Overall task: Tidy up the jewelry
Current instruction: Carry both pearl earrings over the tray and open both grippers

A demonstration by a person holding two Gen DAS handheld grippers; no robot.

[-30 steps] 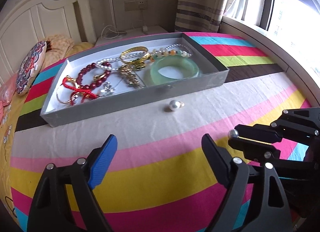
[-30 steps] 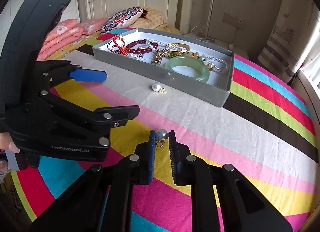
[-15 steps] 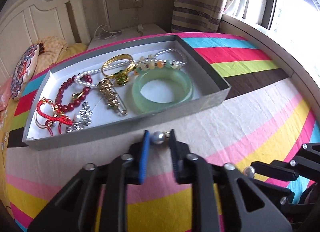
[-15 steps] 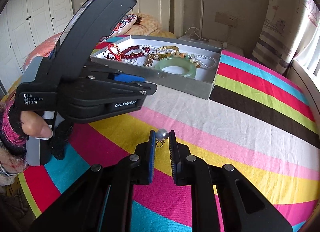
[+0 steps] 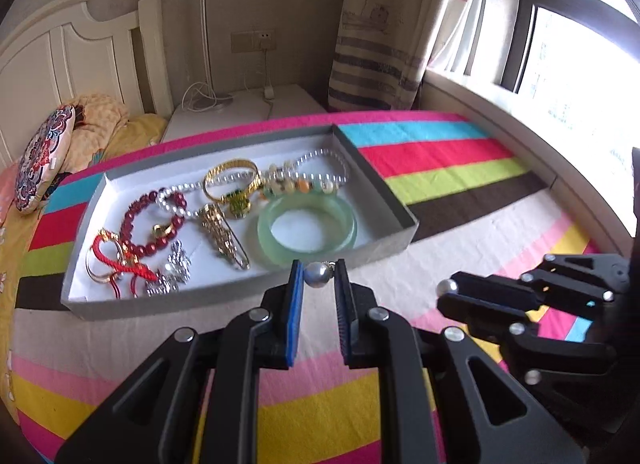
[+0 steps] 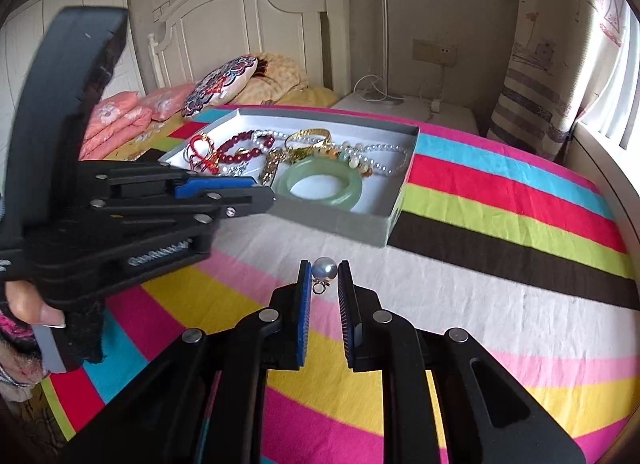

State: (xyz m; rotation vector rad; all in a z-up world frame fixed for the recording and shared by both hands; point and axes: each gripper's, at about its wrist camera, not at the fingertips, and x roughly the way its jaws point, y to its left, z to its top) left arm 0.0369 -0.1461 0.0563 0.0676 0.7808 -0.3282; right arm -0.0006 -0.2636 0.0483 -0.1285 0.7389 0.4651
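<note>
Both grippers angled downward over the striped bedspread (image 6: 500, 304), left gripper (image 5: 319, 276) pinching a pearl earring (image 5: 319, 274) at the grey jewelry box's (image 5: 248, 296) near edge, right gripper (image 6: 324, 273) clamping a second pearl earring (image 6: 324, 269)

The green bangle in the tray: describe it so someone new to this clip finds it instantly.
On the striped bedspread sits a shallow grey tray of jewelry. At its window end lies the green bangle, flat on the white lining. It is the only smooth, solid, pale green ring; its neighbours are beaded strands and gold pieces.

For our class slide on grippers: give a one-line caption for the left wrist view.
Left gripper pinches a round pearl earring before the grey jewelry tray; right gripper holds another.
</note>
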